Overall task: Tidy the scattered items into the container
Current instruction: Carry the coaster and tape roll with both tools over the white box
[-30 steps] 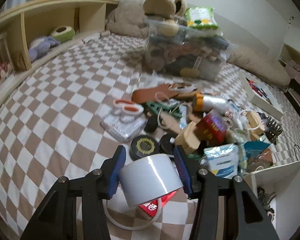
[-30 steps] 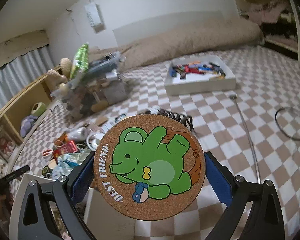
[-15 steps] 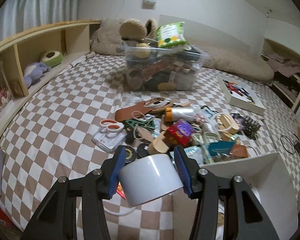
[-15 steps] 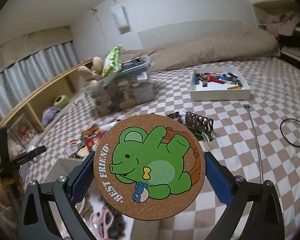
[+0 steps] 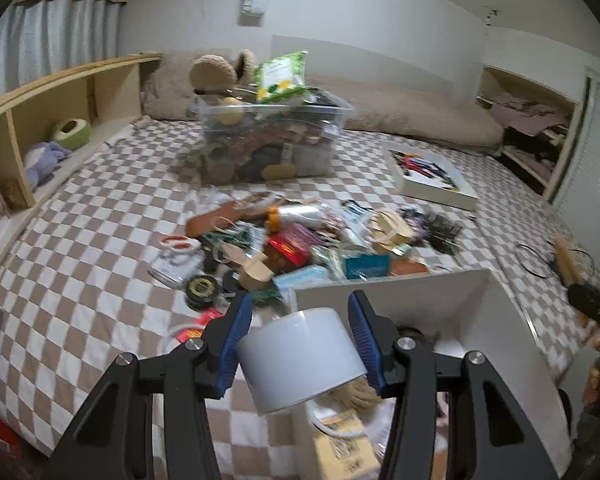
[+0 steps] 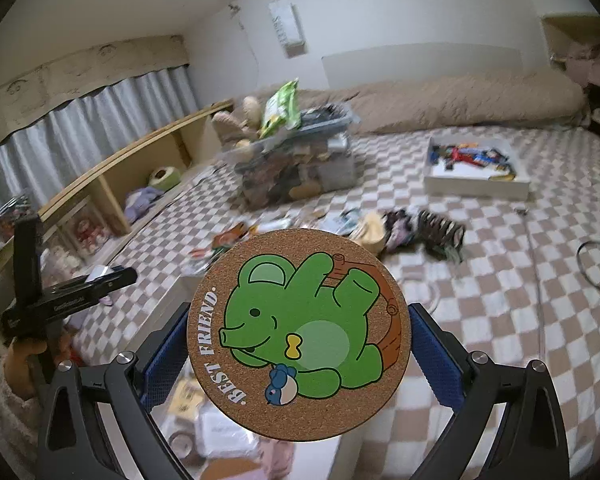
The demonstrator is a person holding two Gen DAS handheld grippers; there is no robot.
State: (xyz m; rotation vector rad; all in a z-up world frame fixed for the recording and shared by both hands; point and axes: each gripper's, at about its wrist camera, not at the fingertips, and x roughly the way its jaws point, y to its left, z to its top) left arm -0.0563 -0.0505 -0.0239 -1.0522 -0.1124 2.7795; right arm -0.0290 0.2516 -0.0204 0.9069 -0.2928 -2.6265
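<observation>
Left wrist view
- Left tool (image 5: 298,334): its blue pads are clamped on a roll of white tape (image 5: 302,358), one pad on each flat side.
- Tape position: held in the air over the near-left corner of the white container (image 5: 428,294), partly above the bed (image 5: 80,240).
- Container: open-topped, standing on the checkered bed; a few things lie inside, blurred.
- Scattered items (image 5: 300,240): a pile just beyond the container's far wall, including a red box (image 5: 290,246) and a black round tin (image 5: 201,288).
- Background: a full clear bin (image 5: 268,140) and a white tray (image 5: 430,178) farther up the bed.

Right wrist view
- Right tool (image 6: 300,344): gripping a round cork coaster (image 6: 300,334) printed with a green bear, edge to edge between the pads.
- Coaster position: held above the container (image 6: 168,300), whose contents show below it.
- Left side: the other tool's handle, held by a hand (image 6: 20,360).
</observation>
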